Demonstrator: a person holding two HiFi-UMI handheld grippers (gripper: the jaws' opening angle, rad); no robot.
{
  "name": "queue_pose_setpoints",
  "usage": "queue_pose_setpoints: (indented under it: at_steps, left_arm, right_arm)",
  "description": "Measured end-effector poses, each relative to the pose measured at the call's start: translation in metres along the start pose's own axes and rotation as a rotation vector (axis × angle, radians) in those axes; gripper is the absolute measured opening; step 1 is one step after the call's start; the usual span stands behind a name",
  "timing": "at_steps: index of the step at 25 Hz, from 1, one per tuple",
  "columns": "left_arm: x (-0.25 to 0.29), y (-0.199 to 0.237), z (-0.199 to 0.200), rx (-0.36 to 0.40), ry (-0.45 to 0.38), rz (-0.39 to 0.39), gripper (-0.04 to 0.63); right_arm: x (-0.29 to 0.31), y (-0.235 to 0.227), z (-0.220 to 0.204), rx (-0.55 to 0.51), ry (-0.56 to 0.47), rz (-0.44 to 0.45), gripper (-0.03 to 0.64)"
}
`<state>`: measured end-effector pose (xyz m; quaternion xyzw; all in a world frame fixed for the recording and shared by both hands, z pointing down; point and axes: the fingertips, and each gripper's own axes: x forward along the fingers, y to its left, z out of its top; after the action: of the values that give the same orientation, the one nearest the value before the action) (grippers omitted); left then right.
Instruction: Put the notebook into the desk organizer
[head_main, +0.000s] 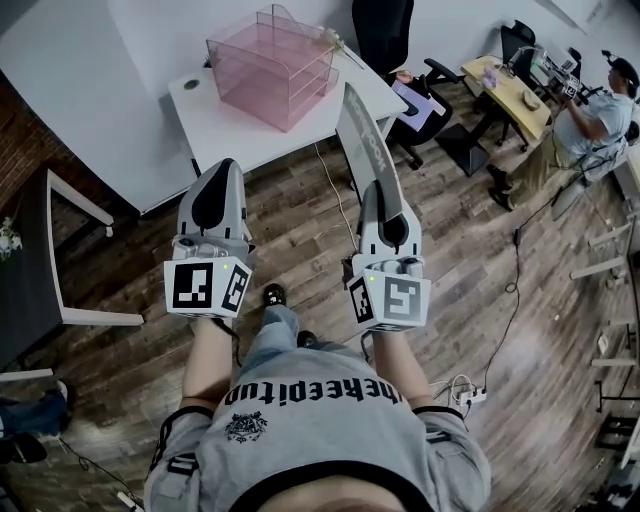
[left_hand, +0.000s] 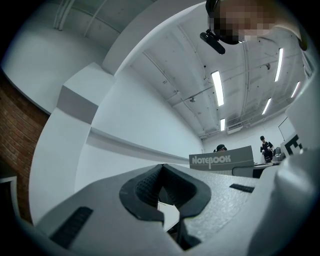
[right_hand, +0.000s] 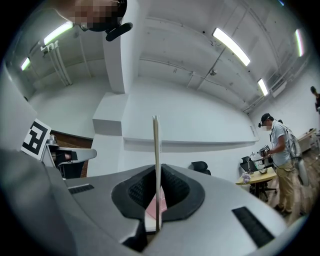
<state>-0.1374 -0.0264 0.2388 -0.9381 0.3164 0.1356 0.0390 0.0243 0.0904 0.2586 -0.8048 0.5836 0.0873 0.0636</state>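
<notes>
My right gripper (head_main: 381, 203) is shut on a thin grey notebook (head_main: 366, 140), which sticks up and forward from the jaws toward the white table (head_main: 235, 125). Printed "NOTEBOOK", the notebook (left_hand: 220, 159) also shows in the left gripper view. In the right gripper view the notebook (right_hand: 156, 160) stands edge-on between the pads (right_hand: 172, 192). The pink see-through desk organizer (head_main: 272, 65) stands on the table, ahead and left of the notebook's top. My left gripper (head_main: 218, 172) hovers over the table's near edge. Its jaws (left_hand: 161, 170) are shut with nothing between them.
A black office chair (head_main: 385, 40) stands right of the white table. A cable (head_main: 335, 195) hangs from the table to the wooden floor. A dark table (head_main: 30, 260) with a white frame is at my left. People work at a desk (head_main: 515, 90) at the back right.
</notes>
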Motion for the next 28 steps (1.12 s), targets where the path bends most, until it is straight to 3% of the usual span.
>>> queue_pose_setpoints:
  at_steps: [16, 28]
  left_arm:
    - [0.121, 0.072, -0.024, 0.006, -0.003, -0.040, 0.003]
    - [0.181, 0.115, -0.041, -0.002, -0.014, -0.082, 0.003]
  right_arm:
    - [0.136, -0.009, -0.025, 0.008, -0.013, -0.043, 0.009]
    - [0.206, -0.005, -0.039, -0.011, -0.034, -0.066, 0.009]
